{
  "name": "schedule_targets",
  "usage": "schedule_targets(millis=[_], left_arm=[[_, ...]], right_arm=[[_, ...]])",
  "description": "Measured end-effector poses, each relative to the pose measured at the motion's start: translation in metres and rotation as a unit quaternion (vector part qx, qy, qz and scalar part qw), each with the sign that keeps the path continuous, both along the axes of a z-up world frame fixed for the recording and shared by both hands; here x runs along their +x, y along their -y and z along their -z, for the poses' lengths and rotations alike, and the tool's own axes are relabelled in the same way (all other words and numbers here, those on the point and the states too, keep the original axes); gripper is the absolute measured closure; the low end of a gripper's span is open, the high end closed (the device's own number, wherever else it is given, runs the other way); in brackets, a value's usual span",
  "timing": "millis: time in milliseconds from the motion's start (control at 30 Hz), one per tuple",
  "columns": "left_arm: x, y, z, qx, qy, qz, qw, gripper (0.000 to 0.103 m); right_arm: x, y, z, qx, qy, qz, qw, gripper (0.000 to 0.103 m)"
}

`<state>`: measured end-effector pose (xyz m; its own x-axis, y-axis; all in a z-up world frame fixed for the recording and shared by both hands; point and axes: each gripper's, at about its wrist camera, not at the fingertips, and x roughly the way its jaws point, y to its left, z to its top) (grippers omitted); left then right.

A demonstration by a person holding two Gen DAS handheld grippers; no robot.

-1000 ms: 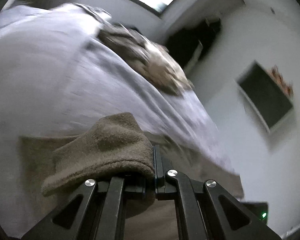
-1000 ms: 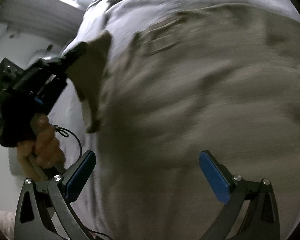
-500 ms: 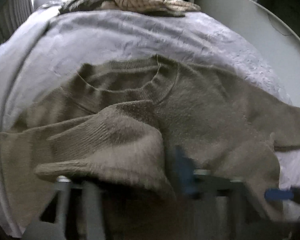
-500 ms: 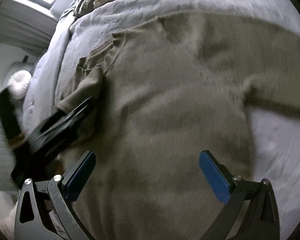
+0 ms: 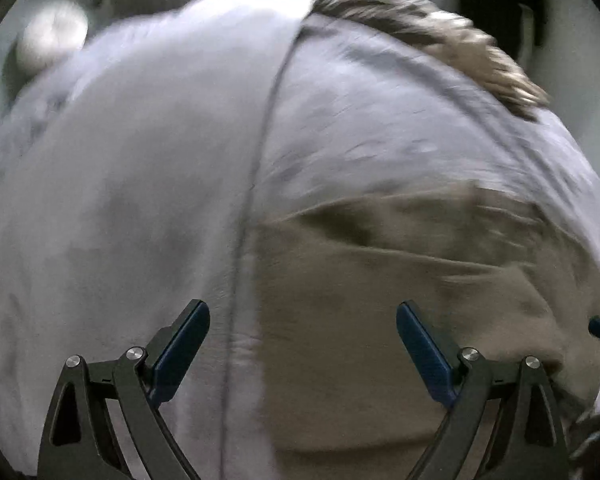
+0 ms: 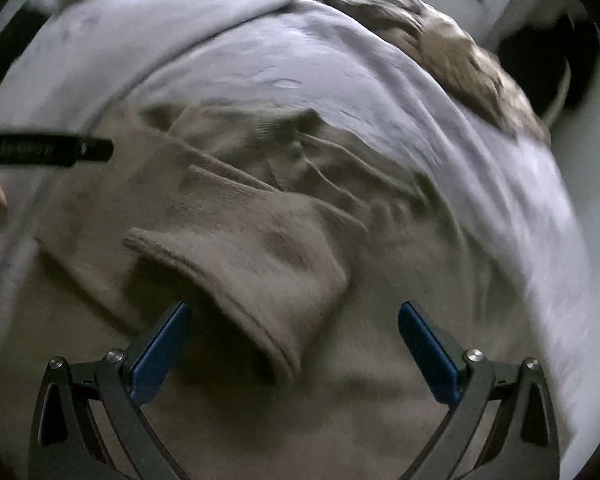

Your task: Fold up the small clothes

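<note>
A brown knit sweater (image 6: 380, 320) lies flat on a bed with a grey cover (image 6: 260, 52). One sleeve (image 6: 252, 252) is folded across the sweater's body, cuff toward me. My right gripper (image 6: 294, 340) is open and empty, just above the sleeve cuff. My left gripper (image 5: 302, 340) is open and empty over the sweater's left edge (image 5: 380, 300), where it meets the cover (image 5: 120, 200). The left gripper's finger (image 6: 48, 150) shows at the left of the right wrist view. Both views are motion-blurred.
A pile of striped and brown clothes (image 6: 440, 52) lies at the far edge of the bed, also in the left wrist view (image 5: 428, 36). A white round object (image 5: 52, 38) sits beyond the bed's far left. A wall and a dark opening (image 6: 540, 68) lie behind the bed.
My left gripper has let go of the sleeve, opened and swung left to the sweater's edge. The sleeve now lies folded over the body. My right gripper stays open and has moved over the cuff.
</note>
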<state>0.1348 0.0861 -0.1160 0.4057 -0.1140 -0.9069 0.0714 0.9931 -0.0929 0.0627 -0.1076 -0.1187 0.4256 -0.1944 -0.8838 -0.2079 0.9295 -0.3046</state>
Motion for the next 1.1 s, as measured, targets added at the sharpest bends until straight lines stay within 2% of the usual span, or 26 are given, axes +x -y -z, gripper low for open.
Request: schedule_targets(millis=[67,100,133,200,233,267,333,367,433,467,533,567,600,633,667,733,833,900,933,967,1000,1100], left_arm=[[0.01,-0.008,0.018,-0.004,-0.023,-0.013,0.9996,0.008],[0.013,-0.008,0.027,-0.002,-0.031,-0.013,0.9994,0.008],[0.016,-0.007,0.033,-0.001,-0.037,-0.011,0.9993,0.008],[0.017,-0.004,0.041,-0.001,-0.04,-0.009,0.9992,0.008],[0.017,-0.002,0.042,-0.001,-0.038,-0.01,0.9992,0.008],[0.017,-0.001,0.042,-0.003,-0.036,-0.011,0.9993,0.008],[0.017,0.001,0.042,-0.007,-0.034,-0.011,0.9993,0.008],[0.018,0.002,0.042,-0.008,-0.034,-0.011,0.9993,0.008],[0.018,0.002,0.043,-0.013,-0.036,-0.013,0.9992,0.008],[0.019,0.001,0.044,-0.016,-0.038,-0.015,0.9991,0.009],[0.022,0.003,0.043,-0.014,-0.04,-0.017,0.9989,0.028],[0.023,0.003,0.041,-0.012,-0.04,-0.017,0.999,0.046],[0.027,0.0,0.04,-0.027,-0.039,-0.011,0.9988,0.084],[0.029,0.0,0.039,-0.065,-0.048,0.003,0.9967,0.091],[0.03,0.0,0.035,-0.064,-0.046,0.0,0.9969,0.091],[0.028,-0.002,0.026,-0.062,-0.03,0.011,0.9975,0.093],[0.03,-0.008,0.022,-0.066,-0.02,0.023,0.9974,0.093],[0.036,-0.016,0.03,-0.061,-0.031,0.022,0.9974,0.093],[0.038,-0.019,0.034,-0.061,-0.036,0.022,0.9972,0.093],[0.042,-0.019,0.039,-0.063,-0.038,0.023,0.9971,0.093],[0.043,-0.017,0.041,-0.061,-0.038,0.022,0.9972,0.092],[0.036,-0.023,0.033,-0.058,-0.031,0.014,0.9977,0.092]], right_arm=[[0.005,-0.005,0.011,-0.051,0.012,-0.011,0.999,0.003],[0.007,-0.004,0.012,-0.062,0.019,-0.008,0.998,0.014],[0.009,0.003,0.008,-0.06,0.03,0.004,0.998,0.038],[0.016,0.025,-0.004,-0.005,0.037,0.051,0.998,0.06],[0.016,0.043,-0.009,0.043,0.04,0.088,0.994,0.06],[0.015,0.068,-0.016,0.115,0.046,0.138,0.983,0.06],[0.005,0.109,-0.017,0.218,0.052,0.211,0.951,0.059],[-0.003,0.135,-0.013,0.279,0.05,0.255,0.924,0.056],[-0.017,0.165,0.004,0.359,0.035,0.311,0.879,0.033],[-0.026,0.177,0.012,0.392,0.03,0.336,0.856,0.032],[-0.041,0.19,0.02,0.44,0.037,0.364,0.82,0.032],[-0.046,0.196,0.021,0.459,0.043,0.378,0.803,0.033],[-0.049,0.199,0.021,0.466,0.045,0.389,0.793,0.049],[-0.051,0.202,0.021,0.469,0.046,0.401,0.786,0.085],[-0.052,0.203,0.02,0.478,0.046,0.406,0.778,0.095],[-0.051,0.205,0.017,0.498,0.051,0.4,0.767,0.095],[-0.054,0.202,0.016,0.48,0.047,0.399,0.78,0.095],[-0.057,0.207,0.028,0.466,0.034,0.423,0.776,0.095],[-0.063,0.209,0.034,0.461,0.029,0.436,0.772,0.095],[-0.071,0.212,0.038,0.474,0.03,0.443,0.761,0.095],[-0.074,0.213,0.04,0.478,0.03,0.445,0.756,0.095],[-0.081,0.21,0.034,0.473,0.03,0.437,0.764,0.094]])
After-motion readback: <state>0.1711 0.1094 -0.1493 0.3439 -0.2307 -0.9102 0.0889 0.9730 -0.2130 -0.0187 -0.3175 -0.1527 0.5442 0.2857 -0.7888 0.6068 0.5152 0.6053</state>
